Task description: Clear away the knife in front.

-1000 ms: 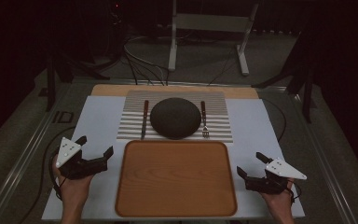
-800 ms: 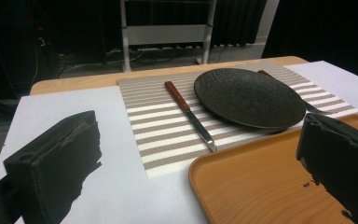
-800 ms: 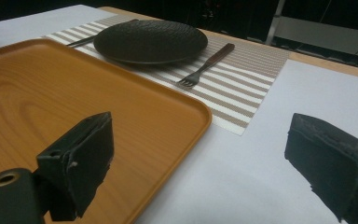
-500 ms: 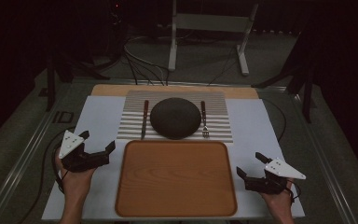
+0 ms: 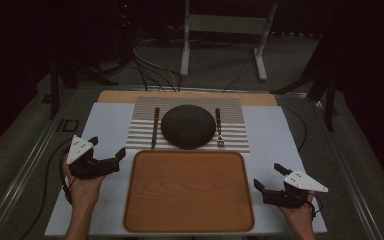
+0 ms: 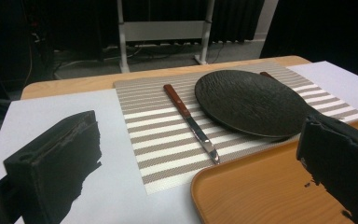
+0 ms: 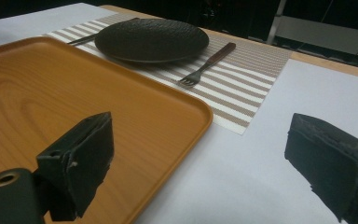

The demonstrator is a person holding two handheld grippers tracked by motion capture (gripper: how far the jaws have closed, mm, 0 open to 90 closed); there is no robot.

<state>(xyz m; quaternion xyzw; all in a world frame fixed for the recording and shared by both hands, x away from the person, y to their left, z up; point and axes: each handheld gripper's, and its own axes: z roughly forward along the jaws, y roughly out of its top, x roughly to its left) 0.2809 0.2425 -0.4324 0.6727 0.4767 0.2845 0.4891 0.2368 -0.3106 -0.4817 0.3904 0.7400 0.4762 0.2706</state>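
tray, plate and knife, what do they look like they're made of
Tray: looks like wood or a wood-look laminate, orange-brown with visible grain, smooth satin finish. Plate: black, matte, rough rippled surface, possibly stoneware or textured melamine. Knife: shiny metal blade, reddish-brown handle that looks like wood.

In the left gripper view the fork (image 6: 266,74) is mostly hidden behind the plate (image 6: 251,102), just its handle tip peeking out, and the tray (image 6: 261,186) runs off the bottom edge. In the right gripper view the knife (image 7: 91,36) is half hidden behind the plate too.

plate (image 5: 188,126) on mat (image 5: 235,135) between knife (image 5: 155,128) and fork (image 5: 219,128), behind tray (image 5: 188,192).
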